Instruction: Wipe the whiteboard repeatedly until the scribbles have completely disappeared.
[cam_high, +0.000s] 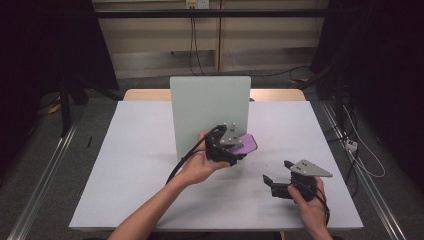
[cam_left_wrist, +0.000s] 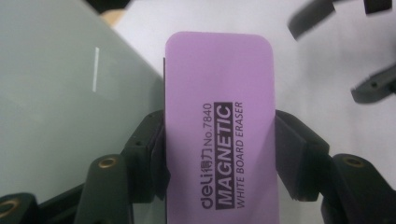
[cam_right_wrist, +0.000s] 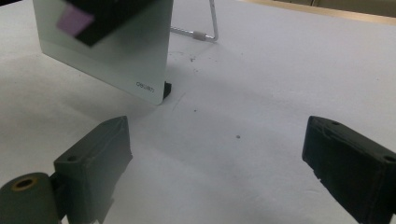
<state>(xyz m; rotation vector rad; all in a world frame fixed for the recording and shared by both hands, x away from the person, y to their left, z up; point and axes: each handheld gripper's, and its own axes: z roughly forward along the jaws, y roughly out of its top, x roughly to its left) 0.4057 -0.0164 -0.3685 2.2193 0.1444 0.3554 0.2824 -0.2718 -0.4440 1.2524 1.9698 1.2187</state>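
The left gripper (cam_left_wrist: 219, 140) clamps its jaws on a purple eraser (cam_left_wrist: 219, 107) beside the upright whiteboard (cam_high: 210, 112); the right gripper (cam_high: 280, 177) rests on the counter (cam_high: 140, 165), jaws spread wide.

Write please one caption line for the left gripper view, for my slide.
Left gripper shut on a purple rectangular magnetic whiteboard eraser, beside a pale green glass board standing on the white table.

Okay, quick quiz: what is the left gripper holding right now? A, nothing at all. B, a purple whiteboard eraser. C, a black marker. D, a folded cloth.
B: in the left gripper view the jaws of the left gripper press on both long sides of the purple eraser, printed "MAGNETIC WHITE BOARD ERASER", beside the pale green board.
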